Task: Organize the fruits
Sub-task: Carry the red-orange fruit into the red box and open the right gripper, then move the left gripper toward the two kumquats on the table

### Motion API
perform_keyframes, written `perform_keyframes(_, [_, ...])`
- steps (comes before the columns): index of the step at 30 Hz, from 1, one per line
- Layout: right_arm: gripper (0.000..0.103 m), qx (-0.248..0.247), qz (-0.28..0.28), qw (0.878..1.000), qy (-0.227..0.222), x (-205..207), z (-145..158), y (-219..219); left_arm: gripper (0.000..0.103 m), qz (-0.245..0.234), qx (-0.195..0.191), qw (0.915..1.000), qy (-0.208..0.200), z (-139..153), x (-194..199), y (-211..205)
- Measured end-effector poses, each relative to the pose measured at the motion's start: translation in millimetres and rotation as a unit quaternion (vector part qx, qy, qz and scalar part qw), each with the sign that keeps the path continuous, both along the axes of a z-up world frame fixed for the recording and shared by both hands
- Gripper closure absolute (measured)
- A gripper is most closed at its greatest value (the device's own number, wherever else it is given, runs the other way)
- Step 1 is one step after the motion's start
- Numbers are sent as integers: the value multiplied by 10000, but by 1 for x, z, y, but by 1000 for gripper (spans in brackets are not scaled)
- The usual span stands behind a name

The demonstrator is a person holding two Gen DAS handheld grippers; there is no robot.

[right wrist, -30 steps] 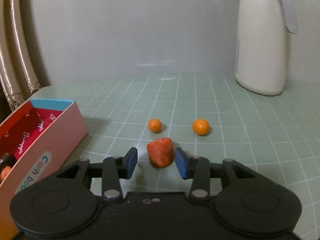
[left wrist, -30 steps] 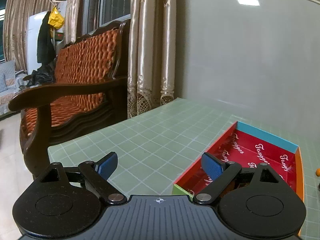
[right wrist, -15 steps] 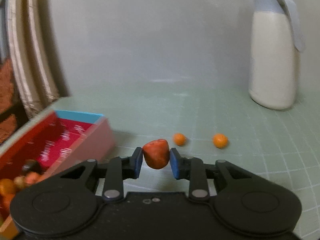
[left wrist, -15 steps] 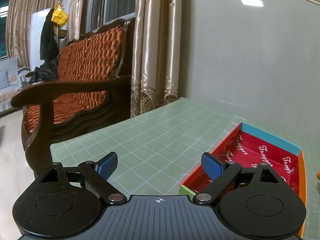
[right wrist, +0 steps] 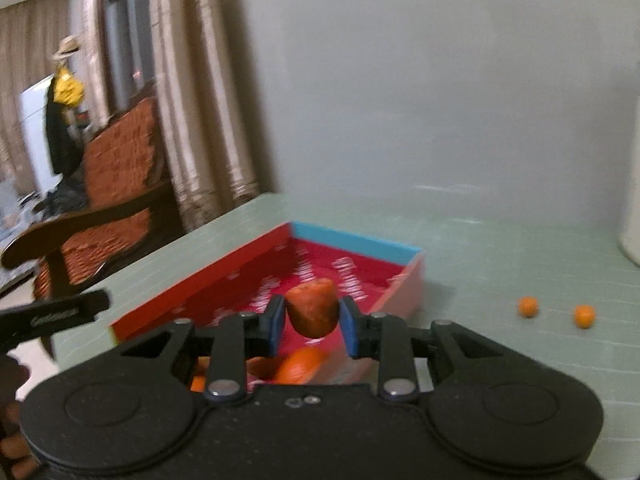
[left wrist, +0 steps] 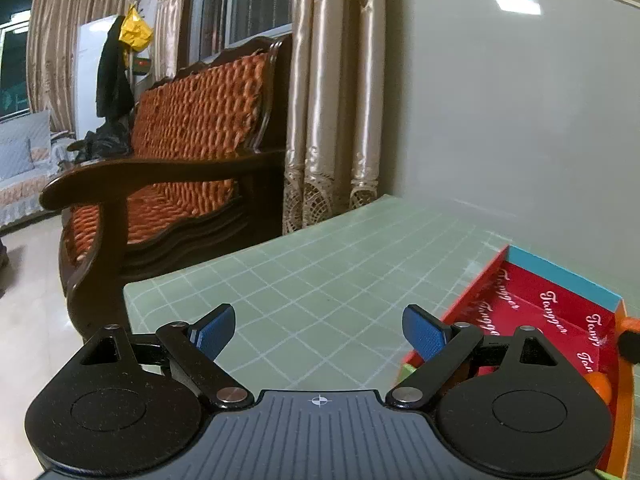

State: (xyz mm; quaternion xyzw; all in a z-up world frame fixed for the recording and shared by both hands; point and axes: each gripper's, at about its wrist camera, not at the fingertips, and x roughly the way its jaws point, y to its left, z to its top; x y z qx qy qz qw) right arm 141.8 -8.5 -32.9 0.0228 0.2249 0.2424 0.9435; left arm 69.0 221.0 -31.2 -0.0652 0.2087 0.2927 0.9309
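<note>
- Since half a second ago the right gripper [right wrist: 312, 322] has swung left with its load, so it now hangs over the red-lined box [right wrist: 200, 280] rather than beside it.
- Its blue pads are clamped on the reddish-orange fruit [right wrist: 313, 307], which sits in the air above the box's inner floor.
- More orange fruit [right wrist: 298, 366] lies inside the box at its near end, partly hidden by the gripper body.
- Two small orange fruits [right wrist: 528, 306] [right wrist: 584, 316] rest on the green gridded table [right wrist: 500, 248], just beside each other and well apart from the box on its right.
- Motion blur softens the right wrist view.
- The left gripper [left wrist: 319, 332] is held over the table with its fingers wide apart and nothing between them; the box [left wrist: 560, 276] lies to its right.
- A wooden sofa [left wrist: 192, 128] and curtains [left wrist: 332, 96] stand beyond the table's edge.
</note>
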Motion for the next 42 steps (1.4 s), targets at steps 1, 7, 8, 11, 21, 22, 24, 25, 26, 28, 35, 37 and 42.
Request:
perform_keyframes(1, [75,-35,84,10000,-2,-2,-1,6,13,18,-7,10000,4,0,-1,2])
perform_keyframes(7, [75,-248,448,9987,43,-17,-4,29,13,63,-42,10000,-19,0,-4,6])
perform_keyframes(8, [75,-281,486,9984,49,-18,-5,30,13,59,-41,10000,-20,0,-5,6])
perform_keyframes(11, [74,-373,561,9977,85,-21,-8,35,13,58,-32,10000,-25,0,-5,6])
perform_keyframes(21, [31,-246,250,9993,-143,-25,-3,24,13,21,-18,10000,-26,0,-2,2])
perform_keyframes(22, [32,-255,212,9993,-182,-26,-1,22,13,9,-14,10000,-26,0,-1,0])
perform_keyframes(24, [32,-223,156,9994,-207,-25,1,18,13,-15,19,10000,-20,0,0,-3])
perform_keyframes(25, [30,-207,110,9995,-225,-25,2,16,13,-32,50,10000,-20,0,0,-6])
perform_keyframes(26, [29,-212,68,9995,-239,-26,2,14,13,-47,98,9999,-19,0,1,-8])
perform_keyframes(28, [27,-227,-38,9993,-281,-26,3,8,13,-81,193,9998,-29,0,2,-14])
perform_keyframes(35, [19,-379,-713,9956,-474,-24,7,-25,13,-349,257,9990,-108,3,11,-37])
perform_keyframes(37, [18,-440,-931,9935,-493,-23,6,-37,13,-473,254,9984,-155,4,15,-47])
perform_keyframes(42, [18,-342,-1564,9865,-331,-17,1,-77,13,-814,375,9957,-252,7,22,-76])
